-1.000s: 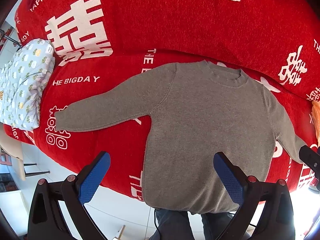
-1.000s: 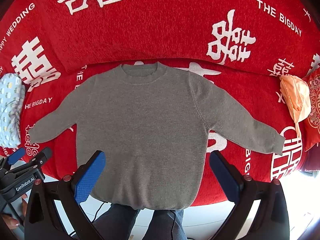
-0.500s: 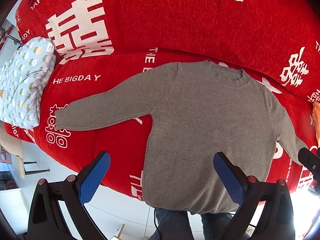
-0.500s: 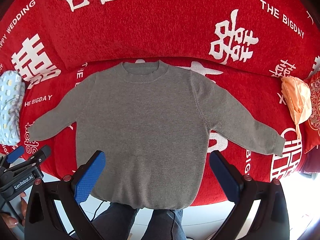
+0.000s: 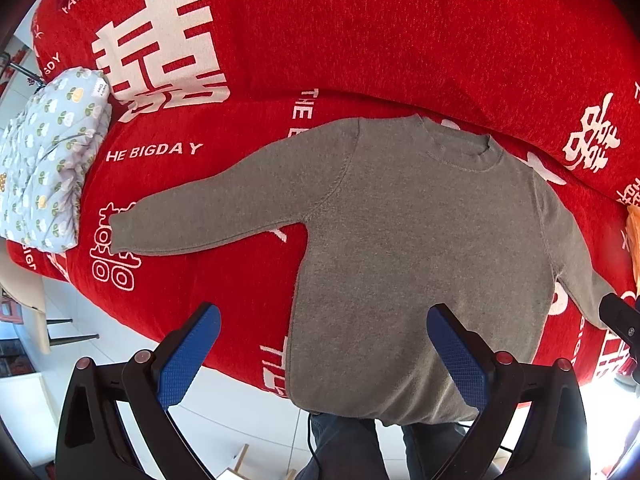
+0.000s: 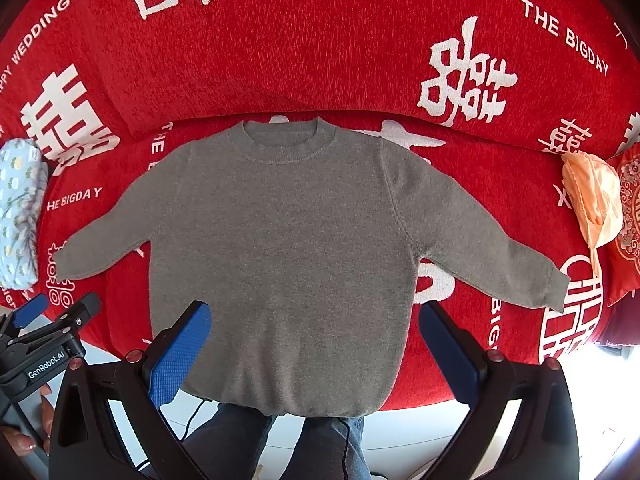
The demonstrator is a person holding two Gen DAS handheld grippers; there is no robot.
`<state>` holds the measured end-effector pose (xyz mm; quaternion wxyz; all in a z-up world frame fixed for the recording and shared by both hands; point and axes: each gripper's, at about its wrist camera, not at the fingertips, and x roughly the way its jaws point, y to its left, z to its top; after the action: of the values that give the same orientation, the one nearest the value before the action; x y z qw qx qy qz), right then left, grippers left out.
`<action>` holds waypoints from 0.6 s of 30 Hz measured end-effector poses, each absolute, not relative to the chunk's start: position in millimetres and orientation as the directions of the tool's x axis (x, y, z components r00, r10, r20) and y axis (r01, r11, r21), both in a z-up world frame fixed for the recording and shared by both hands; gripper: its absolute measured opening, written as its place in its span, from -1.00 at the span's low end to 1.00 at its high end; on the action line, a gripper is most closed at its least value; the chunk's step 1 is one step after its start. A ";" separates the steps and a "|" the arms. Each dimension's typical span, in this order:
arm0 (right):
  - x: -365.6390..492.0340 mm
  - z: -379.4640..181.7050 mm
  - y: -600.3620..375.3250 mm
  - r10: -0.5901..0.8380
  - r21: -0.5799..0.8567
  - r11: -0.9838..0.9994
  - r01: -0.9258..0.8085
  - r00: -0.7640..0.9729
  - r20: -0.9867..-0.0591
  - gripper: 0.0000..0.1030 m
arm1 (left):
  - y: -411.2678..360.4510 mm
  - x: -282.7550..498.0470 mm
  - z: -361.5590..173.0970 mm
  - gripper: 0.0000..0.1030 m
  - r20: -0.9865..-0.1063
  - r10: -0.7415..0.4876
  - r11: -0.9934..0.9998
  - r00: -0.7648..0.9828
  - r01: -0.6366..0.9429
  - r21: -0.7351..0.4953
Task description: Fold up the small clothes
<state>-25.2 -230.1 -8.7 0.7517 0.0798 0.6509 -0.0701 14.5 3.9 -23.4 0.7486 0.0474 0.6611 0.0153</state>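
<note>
A grey knit sweater [image 5: 420, 248] lies flat, front up, on a red sofa seat [image 5: 224, 280], both sleeves spread out sideways; it also shows in the right wrist view [image 6: 288, 248]. Its hem hangs a little over the seat's front edge. My left gripper [image 5: 324, 344] is open and empty, held above the sweater's lower left side. My right gripper [image 6: 312, 344] is open and empty, held above the sweater's hem. The left gripper shows at the lower left of the right wrist view [image 6: 52, 320].
A folded pale blue floral garment [image 5: 44, 168] lies at the seat's left end. A crumpled orange garment [image 6: 596, 204] lies at the right end beside a red cushion [image 6: 628, 224]. The red backrest [image 6: 320, 40] rises behind. White floor and the person's legs [image 6: 280, 440] are below.
Both grippers have drifted slightly toward the sofa; the sweater sits a touch lower in the views. The sweater itself has not moved.
</note>
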 end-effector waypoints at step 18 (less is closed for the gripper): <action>-25.2 -3.3 -227.6 -0.061 -0.033 0.980 0.195 0.140 -0.988 1.00 | 16.1 17.0 -23.3 1.00 -0.989 0.069 0.998 0.134 0.004 0.070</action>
<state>-25.2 -227.6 -3.3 0.7534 0.0514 0.6500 -0.0851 17.0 16.1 -23.3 0.7526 0.0278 0.6575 0.0215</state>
